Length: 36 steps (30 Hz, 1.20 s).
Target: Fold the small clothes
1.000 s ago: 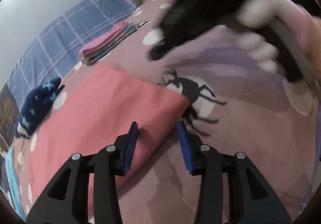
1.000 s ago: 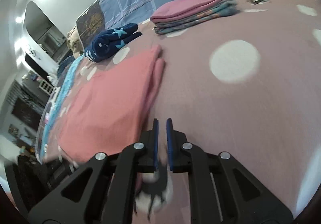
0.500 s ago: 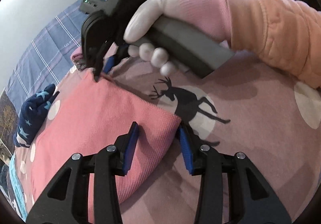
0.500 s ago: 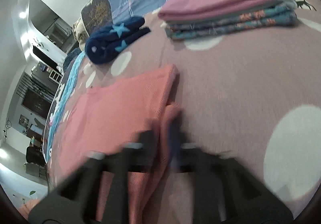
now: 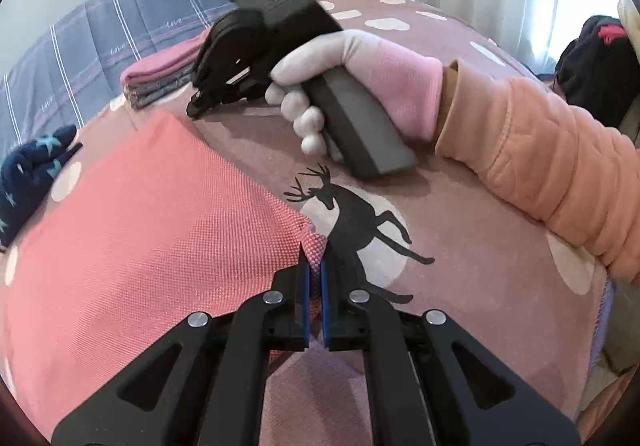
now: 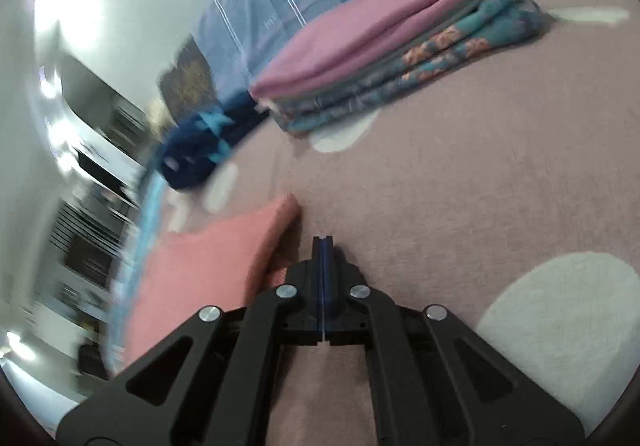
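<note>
Pinching the pink cloth's (image 5: 152,230) near corner, left claw (image 5: 315,270) clamped, its length running away leftward.

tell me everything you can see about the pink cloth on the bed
The pink cloth is a salmon-pink knit with a fine waffle-like weave, lying flat and apparently folded on the mauve bedspread. The left gripper is shut on its near corner. The right gripper is closed, its tips at the far corner; whether it holds cloth cannot be told. A navy star-patterned garment lies beyond its left edge.
</note>
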{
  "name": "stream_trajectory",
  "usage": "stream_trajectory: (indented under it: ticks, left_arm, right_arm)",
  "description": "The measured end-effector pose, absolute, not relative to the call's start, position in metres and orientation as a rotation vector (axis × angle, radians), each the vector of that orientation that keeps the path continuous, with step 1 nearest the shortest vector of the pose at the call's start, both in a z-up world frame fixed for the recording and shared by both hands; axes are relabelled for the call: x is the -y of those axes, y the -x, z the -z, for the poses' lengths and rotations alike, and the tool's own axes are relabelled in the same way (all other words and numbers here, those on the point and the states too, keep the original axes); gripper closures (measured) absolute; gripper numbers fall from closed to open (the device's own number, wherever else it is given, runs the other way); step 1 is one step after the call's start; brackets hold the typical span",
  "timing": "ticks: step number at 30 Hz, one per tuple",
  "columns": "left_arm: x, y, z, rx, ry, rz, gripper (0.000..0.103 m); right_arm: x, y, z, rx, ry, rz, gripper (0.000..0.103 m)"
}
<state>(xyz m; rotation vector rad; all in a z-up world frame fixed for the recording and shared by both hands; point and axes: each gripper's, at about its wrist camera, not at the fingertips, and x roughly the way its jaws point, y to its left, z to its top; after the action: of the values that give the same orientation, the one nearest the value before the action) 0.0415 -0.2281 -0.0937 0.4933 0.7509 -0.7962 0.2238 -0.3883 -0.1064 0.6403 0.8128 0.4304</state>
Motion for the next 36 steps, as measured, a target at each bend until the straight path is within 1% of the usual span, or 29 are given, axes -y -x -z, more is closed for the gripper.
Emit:
stream_trajectory:
  ticks: [1, 3, 4, 5, 7, 8, 9, 10, 11, 12, 14, 16, 17, 18, 21, 24, 26, 27, 29, 30, 31, 33, 34, 35, 36]
  left_arm:
    - [0.228, -0.039, 0.092, -0.748, -0.492, 0.796, 0.099]
    - [0.226, -0.041, 0.092, -0.751, -0.479, 0.796, 0.099]
    - [0.226, -0.042, 0.092, -0.752, -0.476, 0.796, 0.099]
    - [0.227, -0.038, 0.091, -0.751, -0.478, 0.795, 0.098]
    - [0.229, -0.032, 0.091, -0.749, -0.487, 0.793, 0.098]
    - [0.23, -0.032, 0.091, -0.748, -0.491, 0.796, 0.098]
    - [0.23, -0.032, 0.091, -0.747, -0.493, 0.799, 0.098]
    - [0.229, -0.032, 0.091, -0.748, -0.49, 0.808, 0.098]
    - [0.229, -0.031, 0.09, -0.75, -0.487, 0.828, 0.098]
    - [0.229, -0.029, 0.089, -0.749, -0.485, 0.842, 0.098]
    - [0.228, -0.025, 0.09, -0.746, -0.485, 0.871, 0.098]
    - [0.23, -0.025, 0.095, -0.764, -0.489, 0.873, 0.097]
    - [0.231, -0.027, 0.097, -0.773, -0.491, 0.876, 0.097]
    - [0.232, -0.029, 0.098, -0.777, -0.489, 0.88, 0.097]
    - [0.231, -0.028, 0.097, -0.776, -0.482, 0.89, 0.097]
    - [0.229, -0.017, 0.092, -0.747, -0.491, 0.907, 0.089]
    - [0.225, -0.005, 0.086, -0.731, -0.475, 0.949, 0.086]
    - [0.221, 0.001, 0.081, -0.73, -0.46, 0.978, 0.083]
    - [0.211, 0.009, 0.074, -0.723, -0.453, 0.975, 0.081]
    - [0.199, 0.012, 0.068, -0.71, -0.45, 0.953, 0.074]
    - [0.19, 0.013, 0.064, -0.703, -0.445, 0.934, 0.067]
    - [0.161, 0.014, 0.056, -0.688, -0.42, 0.854, 0.066]
    - [0.146, 0.013, 0.054, -0.69, -0.41, 0.811, 0.065]
    - [0.13, 0.01, 0.053, -0.696, -0.396, 0.76, 0.065]
    - [0.106, 0.006, 0.053, -0.712, -0.369, 0.683, 0.063]
  right_arm:
    - [0.392, -0.219, 0.102, -0.791, -0.651, -0.455, 0.099]
    - [0.39, -0.213, 0.098, -0.813, -0.616, -0.465, 0.091]
    - [0.387, -0.211, 0.099, -0.841, -0.597, -0.49, 0.082]
    - [0.381, -0.209, 0.1, -0.861, -0.584, -0.524, 0.075]
    - [0.367, -0.209, 0.098, -0.896, -0.522, -0.573, 0.068]
    - [0.359, -0.211, 0.097, -0.906, -0.475, -0.569, 0.071]
    - [0.352, -0.214, 0.097, -0.913, -0.435, -0.545, 0.081]
    - [0.345, -0.218, 0.097, -0.919, -0.401, -0.497, 0.1]
    - [0.343, -0.221, 0.096, -0.908, -0.407, -0.473, 0.1]
    - [0.346, -0.219, 0.087, -0.845, -0.446, -0.466, 0.101]
    - [0.348, -0.215, 0.075, -0.797, -0.428, -0.488, 0.101]
    - [0.344, -0.221, 0.086, -0.82, -0.366, -0.438, 0.101]
    - [0.344, -0.227, 0.099, -0.86, -0.368, -0.415, 0.101]
    - [0.35, -0.234, 0.112, -0.896, -0.43, -0.423, 0.103]
    - [0.372, -0.235, 0.109, -0.84, -0.546, -0.404, 0.103]
    - [0.394, -0.217, 0.1, -0.79, -0.599, -0.334, 0.101]
    - [0.391, -0.193, 0.078, -0.773, -0.548, -0.4, 0.101]
    - [0.377, -0.176, 0.062, -0.772, -0.508, -0.503, 0.101]
    - [0.352, -0.146, 0.046, -0.785, -0.408, -0.612, 0.101]
    - [0.343, -0.134, 0.045, -0.802, -0.361, -0.635, 0.101]
    - [0.327, -0.119, 0.048, -0.837, -0.296, -0.651, 0.101]
    - [0.303, -0.095, 0.071, -0.938, -0.177, -0.615, 0.099]
    - [0.296, -0.088, 0.084, -0.973, -0.099, -0.552, 0.1]
    - [0.29, -0.078, 0.094, -0.954, 0.003, -0.492, 0.101]
    - [0.288, -0.069, 0.093, -0.892, 0.044, -0.478, 0.101]
